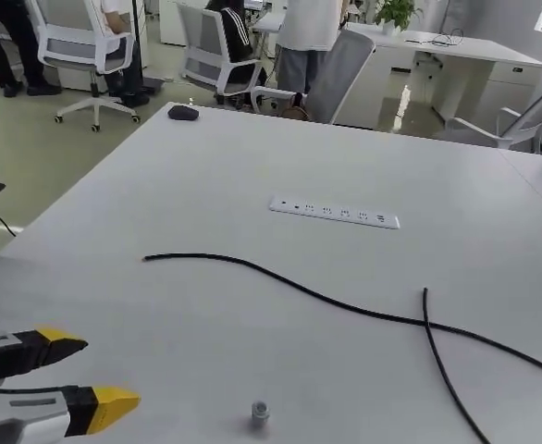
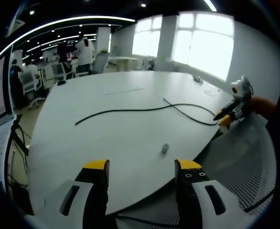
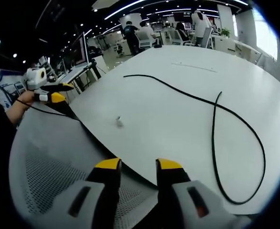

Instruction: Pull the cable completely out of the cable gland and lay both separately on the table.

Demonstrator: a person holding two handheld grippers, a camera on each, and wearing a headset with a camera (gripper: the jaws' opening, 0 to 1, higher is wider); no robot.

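Lying loose on the white table [image 1: 252,166], the cable gland [image 1: 260,413] stands apart from the black cable [image 1: 345,305], which snakes across the tabletop beyond it. The left gripper [image 1: 109,372] hovers near the gland, jaws spread and empty. The right gripper [image 3: 138,166], back past the table edge from the gland, is also parted and grasps nothing.

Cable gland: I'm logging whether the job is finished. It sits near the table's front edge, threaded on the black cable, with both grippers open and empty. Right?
No: the cable gland is not threaded on the black cable. The head view shows it standing alone on the table, apart from it. The rest holds: left gripper and right gripper are open and empty.
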